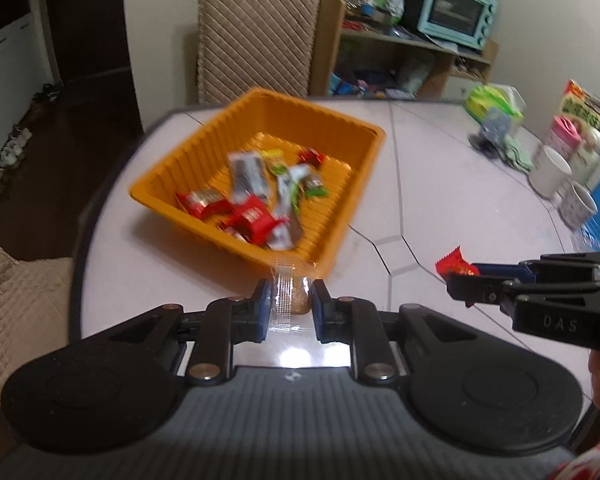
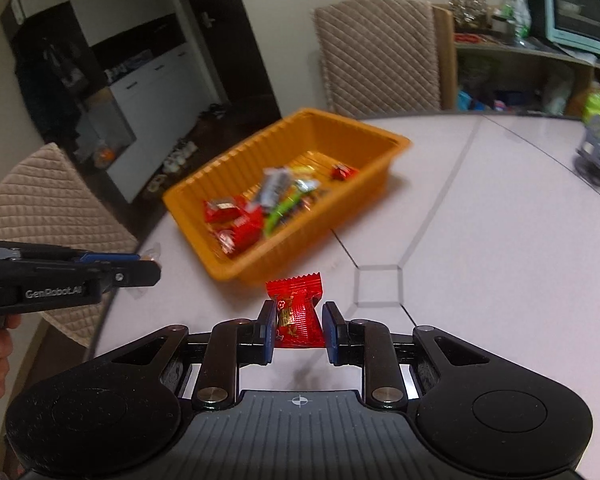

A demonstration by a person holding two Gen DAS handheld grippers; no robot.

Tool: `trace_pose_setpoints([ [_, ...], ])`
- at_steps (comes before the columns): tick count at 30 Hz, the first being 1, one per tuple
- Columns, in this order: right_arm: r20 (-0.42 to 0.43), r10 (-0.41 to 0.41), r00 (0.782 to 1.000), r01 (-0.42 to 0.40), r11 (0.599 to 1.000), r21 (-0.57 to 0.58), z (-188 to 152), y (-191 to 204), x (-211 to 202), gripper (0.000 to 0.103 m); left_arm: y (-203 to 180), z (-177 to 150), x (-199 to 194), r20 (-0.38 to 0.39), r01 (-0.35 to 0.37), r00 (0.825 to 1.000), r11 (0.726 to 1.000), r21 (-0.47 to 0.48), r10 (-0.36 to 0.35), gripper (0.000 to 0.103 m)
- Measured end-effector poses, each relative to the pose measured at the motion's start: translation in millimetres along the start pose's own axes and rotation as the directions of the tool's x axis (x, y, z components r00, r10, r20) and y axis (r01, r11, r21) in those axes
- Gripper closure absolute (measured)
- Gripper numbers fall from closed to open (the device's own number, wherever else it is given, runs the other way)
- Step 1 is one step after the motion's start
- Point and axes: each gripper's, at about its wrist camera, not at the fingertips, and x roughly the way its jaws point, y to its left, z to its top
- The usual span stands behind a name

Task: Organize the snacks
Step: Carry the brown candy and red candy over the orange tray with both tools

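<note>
Black left gripper [image 1: 290, 300] pinches a clear-wrapped candy [image 1: 294, 294]; right gripper [image 2: 299, 330], tilted downward, pinches a red candy [image 2: 297, 312].

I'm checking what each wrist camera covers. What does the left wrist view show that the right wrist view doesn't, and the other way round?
Only the left wrist view shows the mugs and the cartons at the table's right edge, and, close up, the clear-wrapped snack clamped in the left gripper.

Only the right wrist view shows the kitchen cabinets through the doorway, and the red candy head-on in the right gripper.

Both show the orange tray of snacks, the table, the quilted chair, the teal oven, and each other's gripper.
</note>
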Motion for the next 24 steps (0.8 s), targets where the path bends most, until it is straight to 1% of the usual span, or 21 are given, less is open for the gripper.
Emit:
trace_pose_setpoints([
  [5, 0.024, 0.02, 1.0, -0.02, 1.0, -0.012, 27, 12, 17, 0.078, 8, 23, 4, 0.04, -0.014, 0.999, 1.0, -0.006, 0.014, 0.084],
  [12, 0.069, -0.004, 0.998, 0.007, 0.999, -0.041, 68, 20, 46, 0.078, 14, 63, 25, 0.072, -0.004, 0.997, 1.0, 0.011, 0.003, 0.084],
  [17, 0.079, -0.04, 0.996, 0.043, 0.998, -0.044, 91, 15, 70, 0.078, 17, 88, 49, 0.065, 0.006, 0.998, 1.0, 0.016, -0.007, 0.084],
  [24, 0.071, -0.08, 0.994, 0.081, 0.996, -0.021, 117, -7, 98, 0.078, 18, 110, 83, 0.042, 0.009, 0.999, 0.999, 0.039, -0.011, 0.084],
])
